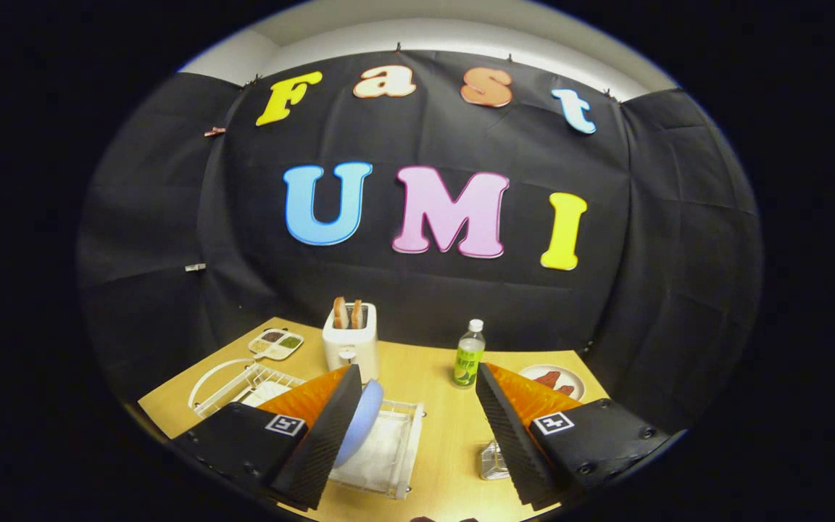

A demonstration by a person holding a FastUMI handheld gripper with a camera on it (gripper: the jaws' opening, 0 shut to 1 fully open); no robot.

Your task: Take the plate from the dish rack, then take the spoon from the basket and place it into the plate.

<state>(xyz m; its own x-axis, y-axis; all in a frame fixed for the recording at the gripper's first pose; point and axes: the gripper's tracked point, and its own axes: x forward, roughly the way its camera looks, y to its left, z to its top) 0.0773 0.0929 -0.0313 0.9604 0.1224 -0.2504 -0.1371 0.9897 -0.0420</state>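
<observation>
The gripper (417, 406) is spread wide above the white dish rack (388, 464), holding nothing; the blue plate (361, 424) stands in the rack beside its left finger.

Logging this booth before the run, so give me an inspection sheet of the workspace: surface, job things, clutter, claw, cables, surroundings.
Surface: light wooden table.
Job's things: pale blue round plate standing on edge in white wire dish rack, beside the left finger; spoon and basket not made out.
Clutter: white toaster with toast, green-labelled clear bottle, compartment tray, white dish of reddish food.
Claw: claw open, holding nothing.
Cables: nothing seen.
Surroundings: black cloth wall.
</observation>
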